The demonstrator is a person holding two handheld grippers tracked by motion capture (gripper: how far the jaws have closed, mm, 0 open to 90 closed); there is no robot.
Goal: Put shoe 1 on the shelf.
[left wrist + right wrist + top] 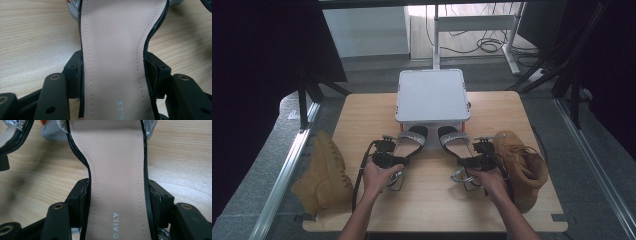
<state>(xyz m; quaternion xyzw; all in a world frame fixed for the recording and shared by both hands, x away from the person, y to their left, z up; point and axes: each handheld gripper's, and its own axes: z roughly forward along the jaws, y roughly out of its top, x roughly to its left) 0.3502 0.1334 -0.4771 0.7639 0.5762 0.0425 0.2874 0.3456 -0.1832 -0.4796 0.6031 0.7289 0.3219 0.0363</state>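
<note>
The person's forearms come in from the bottom edge of the high view, one hand on each claw. The bench (362, 107) is pale wood, and at its far middle stands a white box (432, 95) with a flat lid. A tan boot (323, 172) lies over the bench's left edge; a second boot (519, 162) lies on its side at the right, just beside the right hand. Between them, two black sandals lie side by side on the bench, their glittery toe straps right at the front of the box.

The left claw (388, 159) is clamped across the waist of the left sandal (409, 142); in the left gripper view the pads press on both black edges of its beige insole. The right claw (472, 161) grips the right sandal (457, 142) the same way, and the right gripper view shows the pads tight against the sole's edges, with "DAILY" printed on the insole between them.
</note>
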